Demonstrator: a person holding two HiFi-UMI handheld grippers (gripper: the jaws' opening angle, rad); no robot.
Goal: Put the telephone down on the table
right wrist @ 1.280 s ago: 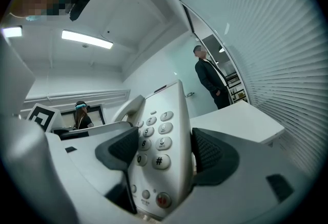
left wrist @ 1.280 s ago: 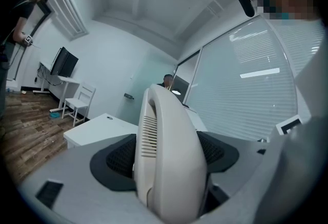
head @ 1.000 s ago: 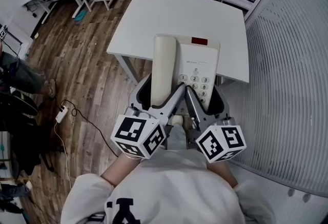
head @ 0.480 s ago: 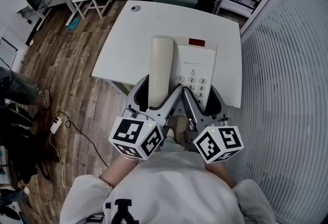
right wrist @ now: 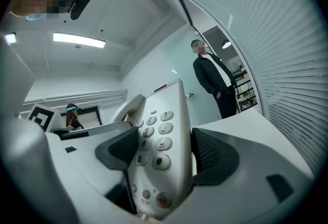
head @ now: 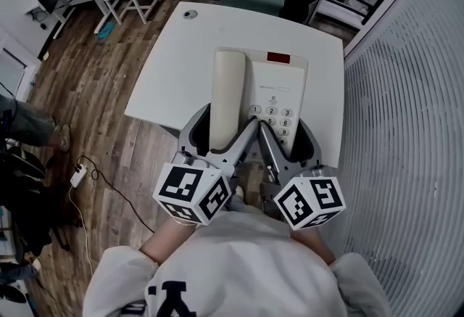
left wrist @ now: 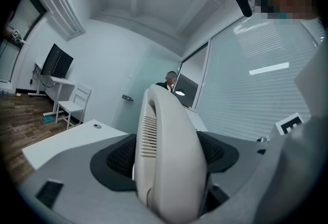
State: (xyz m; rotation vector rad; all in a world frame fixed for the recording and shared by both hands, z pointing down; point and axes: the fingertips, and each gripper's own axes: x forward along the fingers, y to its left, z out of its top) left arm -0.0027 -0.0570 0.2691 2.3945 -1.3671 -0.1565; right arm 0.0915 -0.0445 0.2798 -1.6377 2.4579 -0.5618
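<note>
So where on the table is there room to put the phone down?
Most of the white table is bare. The widest patch lies left of the telephone, between the small round fitting at the far corner and the near edge. It gets tight on the right: only a thin strip beside the slatted wall.

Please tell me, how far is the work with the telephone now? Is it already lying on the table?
Done: both claws grip the telephone, the left claw shut on its handset, the right claw on its keypad side. In hand: it is held over the near part of the table, apparently not resting on it. Left: lower it flat and open both claws.
</note>
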